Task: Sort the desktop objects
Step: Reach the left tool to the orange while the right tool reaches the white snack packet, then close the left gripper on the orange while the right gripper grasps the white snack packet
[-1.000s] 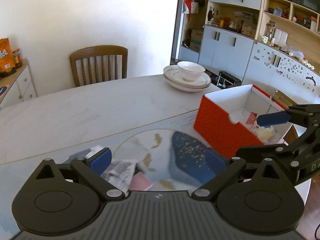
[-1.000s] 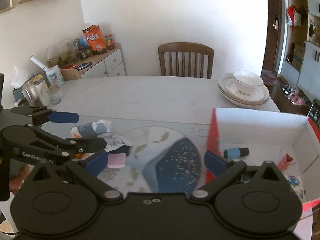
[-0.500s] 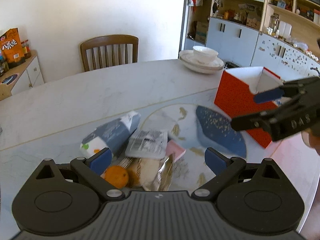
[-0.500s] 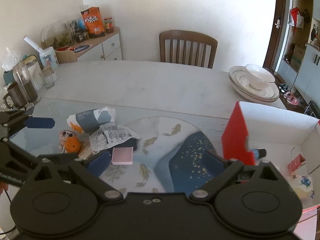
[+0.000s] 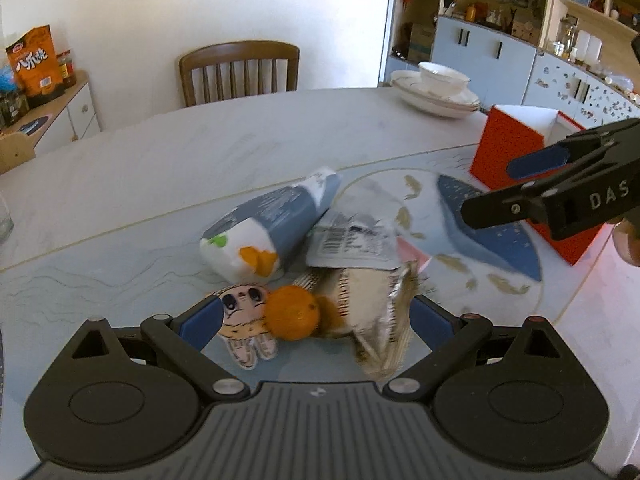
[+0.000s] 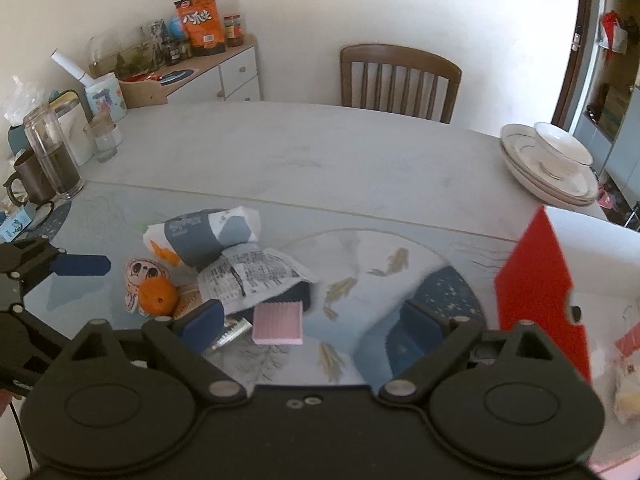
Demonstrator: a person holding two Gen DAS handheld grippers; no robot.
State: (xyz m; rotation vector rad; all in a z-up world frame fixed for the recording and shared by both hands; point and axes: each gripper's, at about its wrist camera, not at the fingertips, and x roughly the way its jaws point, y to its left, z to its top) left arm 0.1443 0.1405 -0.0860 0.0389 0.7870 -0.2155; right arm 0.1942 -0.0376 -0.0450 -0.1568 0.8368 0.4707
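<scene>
A pile of objects lies on the table: an orange (image 5: 292, 312), a cartoon-face sachet (image 5: 242, 314), a grey-white snack bag (image 5: 272, 222), a crumpled printed wrapper (image 5: 352, 242), a foil packet (image 5: 378, 312) and a pink pad (image 6: 278, 323). My left gripper (image 5: 316, 320) is open with the orange and the foil packet between its fingers. My right gripper (image 6: 316, 320) is open and empty, above the pink pad. The red box (image 6: 540, 292) stands at the right and holds several items.
Stacked plates with a bowl (image 6: 552, 160) sit at the far right of the table. Jars, a glass and a mug (image 6: 52, 168) stand at the left edge. A wooden chair (image 6: 398, 80) stands behind the table, a sideboard (image 6: 192, 80) at the back left.
My left gripper has swung left from the red box to the pile, so the orange now lies between its fingers. My right gripper has pulled back from the box toward the pile.
</scene>
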